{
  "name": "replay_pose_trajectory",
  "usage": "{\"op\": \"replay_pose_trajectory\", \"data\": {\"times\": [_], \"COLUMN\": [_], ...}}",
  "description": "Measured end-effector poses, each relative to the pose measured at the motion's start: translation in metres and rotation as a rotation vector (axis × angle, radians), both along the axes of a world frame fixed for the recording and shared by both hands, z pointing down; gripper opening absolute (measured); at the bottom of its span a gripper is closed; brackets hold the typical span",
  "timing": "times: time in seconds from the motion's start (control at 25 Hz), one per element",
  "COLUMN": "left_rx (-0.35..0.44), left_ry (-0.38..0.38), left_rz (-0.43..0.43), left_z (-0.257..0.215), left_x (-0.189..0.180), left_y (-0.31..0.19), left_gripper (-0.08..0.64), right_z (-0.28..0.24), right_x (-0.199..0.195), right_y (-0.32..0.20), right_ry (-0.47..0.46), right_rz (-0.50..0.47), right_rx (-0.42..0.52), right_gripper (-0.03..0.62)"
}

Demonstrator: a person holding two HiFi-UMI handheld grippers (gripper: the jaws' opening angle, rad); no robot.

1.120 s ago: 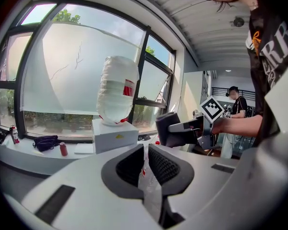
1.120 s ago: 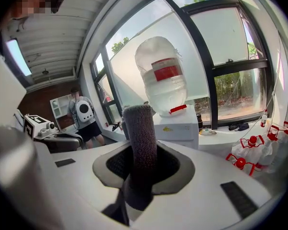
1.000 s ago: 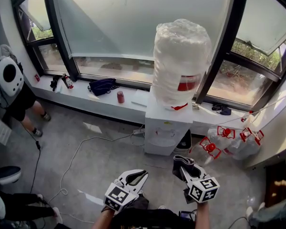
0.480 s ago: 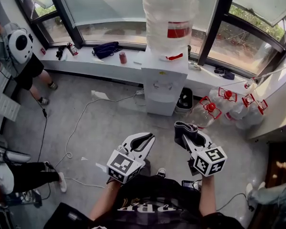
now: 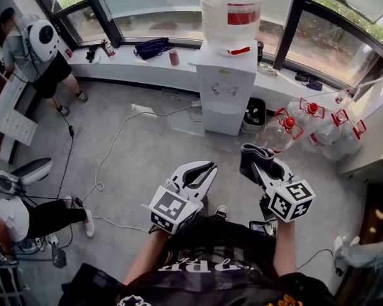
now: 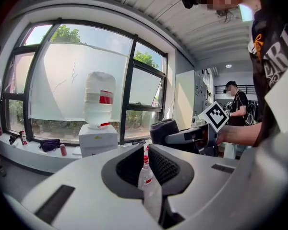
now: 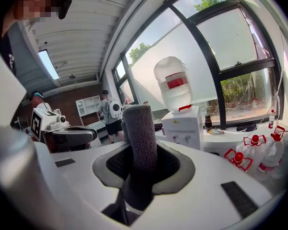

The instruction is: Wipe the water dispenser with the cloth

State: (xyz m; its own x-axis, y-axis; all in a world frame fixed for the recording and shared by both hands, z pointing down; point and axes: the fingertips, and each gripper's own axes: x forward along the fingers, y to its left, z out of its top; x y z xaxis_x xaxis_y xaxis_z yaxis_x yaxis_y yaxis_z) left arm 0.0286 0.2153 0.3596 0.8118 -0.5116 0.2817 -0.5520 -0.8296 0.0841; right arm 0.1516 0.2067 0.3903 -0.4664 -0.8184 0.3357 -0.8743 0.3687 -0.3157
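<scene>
Right gripper (image 7: 141,163) is clamping the cloth (image 7: 140,128): a grey roll sticking up out of the jaws. Left gripper (image 6: 145,163) is holding nothing. Its jaws are standing slightly apart, with a narrow gap between the pads. Both are hovering over the floor (image 5: 153,152) in front of the person's torso, left at 9 o'clock of the right. Both are well apart from the dispenser (image 5: 226,94). The dispenser is standing at 12 o'clock from the grippers, against the window ledge (image 5: 127,69), and is carrying a big bottle (image 5: 231,8) upside down on top. Jugs (image 5: 287,136) with red caps are sitting on the floor at 2 o'clock, just beside the dispenser. A cable (image 5: 108,155) is lying across the floor at 10 o'clock. Another person (image 5: 41,50) wearing a white backpack is standing farther out at 10 o'clock, near the ledge.
</scene>
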Motion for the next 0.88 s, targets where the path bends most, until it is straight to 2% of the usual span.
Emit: {"op": "replay_pose_trajectory", "data": {"times": [0.88], "left_rx": [0.032], "left_ry": [0.012], "left_rz": [-0.027], "left_z": [-0.006], "left_x": [-0.023], "left_y": [0.02], "left_gripper": [0.043], "right_z": [-0.005], "right_x": [-0.008], "right_y": [0.013], "right_ry": [0.075], "right_rz": [-0.041], "right_rx": [0.0], "right_gripper": [0.11]}}
